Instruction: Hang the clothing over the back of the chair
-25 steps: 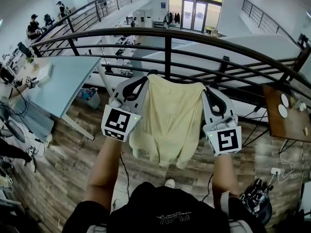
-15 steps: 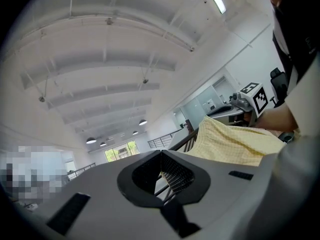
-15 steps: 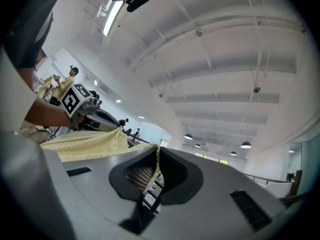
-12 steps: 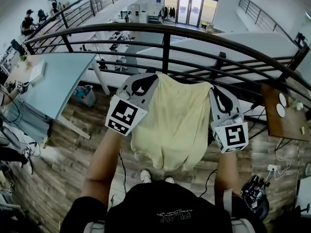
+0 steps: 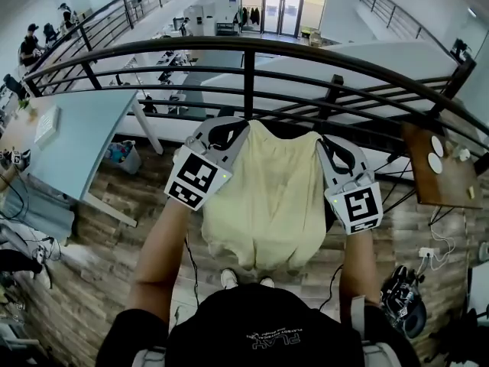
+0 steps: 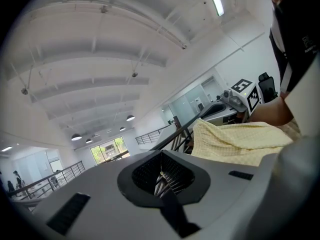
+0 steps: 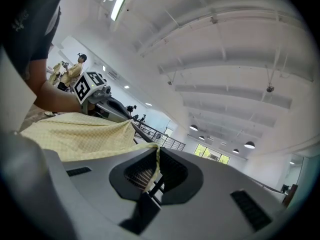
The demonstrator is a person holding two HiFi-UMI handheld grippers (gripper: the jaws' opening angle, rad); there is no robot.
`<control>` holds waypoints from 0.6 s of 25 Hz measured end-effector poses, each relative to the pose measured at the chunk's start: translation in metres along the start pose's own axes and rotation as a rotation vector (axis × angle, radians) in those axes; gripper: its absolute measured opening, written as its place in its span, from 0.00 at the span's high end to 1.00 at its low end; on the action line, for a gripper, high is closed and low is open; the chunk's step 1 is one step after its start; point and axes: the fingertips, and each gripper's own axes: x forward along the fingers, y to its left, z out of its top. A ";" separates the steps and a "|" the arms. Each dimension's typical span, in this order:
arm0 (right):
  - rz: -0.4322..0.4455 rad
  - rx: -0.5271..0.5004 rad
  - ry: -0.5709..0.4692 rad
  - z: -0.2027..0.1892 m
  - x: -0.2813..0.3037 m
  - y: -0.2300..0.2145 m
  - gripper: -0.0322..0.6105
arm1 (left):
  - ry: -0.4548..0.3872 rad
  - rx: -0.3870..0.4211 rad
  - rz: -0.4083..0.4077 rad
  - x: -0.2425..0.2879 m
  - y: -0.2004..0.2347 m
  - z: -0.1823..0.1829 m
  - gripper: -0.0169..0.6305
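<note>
A pale yellow checked garment (image 5: 267, 197) hangs spread out in front of me between the two grippers, hem down by my shoes. My left gripper (image 5: 228, 131) pinches its top left corner and my right gripper (image 5: 331, 147) its top right corner, both at about the same height. In the left gripper view the jaws (image 6: 161, 176) are pressed together and the garment (image 6: 235, 141) trails off to the right. The right gripper view shows the cloth edge (image 7: 75, 134) running into the closed jaws (image 7: 156, 166). I cannot make out a chair.
A black metal railing (image 5: 244, 52) curves just beyond the garment, with a lower floor past it. A blue-grey table (image 5: 76, 136) stands at the left, and a small wooden table (image 5: 435, 174) at the right. A black bag (image 5: 401, 308) lies on the wood floor at the lower right.
The garment hung bunched with an uneven hem; it now hangs flatter and wider. Both grippers kept their hold and shifted slightly, and my shoes have come into view.
</note>
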 end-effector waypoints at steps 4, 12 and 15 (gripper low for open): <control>0.004 0.021 0.058 -0.016 0.004 -0.001 0.90 | 0.015 -0.013 0.003 0.002 0.007 -0.009 0.95; -0.009 0.032 0.121 -0.041 0.010 -0.010 0.90 | 0.044 -0.032 -0.007 0.009 0.015 -0.028 0.95; -0.006 0.037 0.134 -0.050 0.011 -0.010 0.90 | 0.051 -0.037 -0.016 0.012 0.015 -0.032 0.95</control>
